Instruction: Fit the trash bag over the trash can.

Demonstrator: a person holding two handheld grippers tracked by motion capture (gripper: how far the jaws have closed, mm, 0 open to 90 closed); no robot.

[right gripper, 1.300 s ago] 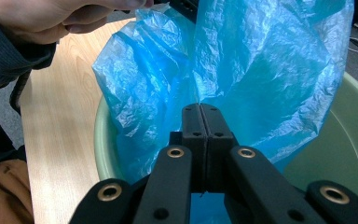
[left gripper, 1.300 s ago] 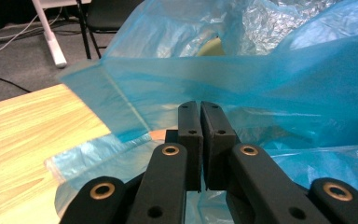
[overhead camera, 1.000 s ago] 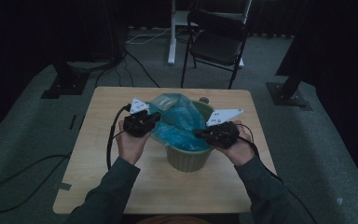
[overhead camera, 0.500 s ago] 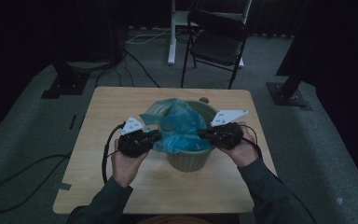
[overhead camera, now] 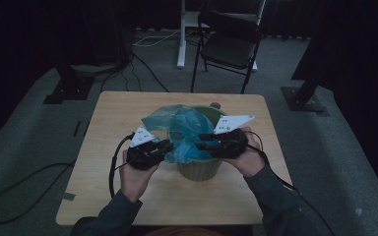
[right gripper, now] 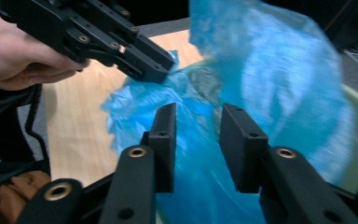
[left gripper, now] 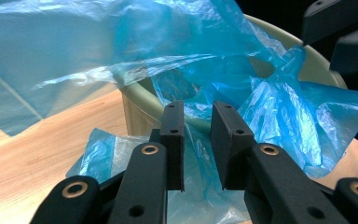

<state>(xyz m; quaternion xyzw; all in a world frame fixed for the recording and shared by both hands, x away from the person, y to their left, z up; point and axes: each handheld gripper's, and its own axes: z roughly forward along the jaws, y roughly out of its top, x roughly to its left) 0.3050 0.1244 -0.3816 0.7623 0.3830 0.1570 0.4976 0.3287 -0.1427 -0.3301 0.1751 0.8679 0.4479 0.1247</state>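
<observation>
A pale green bin (overhead camera: 199,169) stands mid-table with a thin blue plastic bag (overhead camera: 187,128) bunched in and over it. My left gripper (overhead camera: 166,146) is at the bin's left side, where bag film hangs over the rim (left gripper: 140,100). Its jaws (left gripper: 198,112) have just been opening; film lies loose in the gap and the pads do not press on it. My right gripper (overhead camera: 203,141) reaches over the right rim. Its jaws (right gripper: 198,116) have also just been opening and stand apart, with the bag (right gripper: 270,70) billowing in front of them.
The wooden table (overhead camera: 123,113) has bare room left of and behind the bin. A black folding chair (overhead camera: 226,44) and a white stand leg (overhead camera: 182,39) are on the floor beyond it. Cables (overhead camera: 113,169) trail from the grippers.
My left hand has moved left and toward the person, from the bag's top to the bin's left side, and the bag has spread out over that rim. The right hand has stayed put.
</observation>
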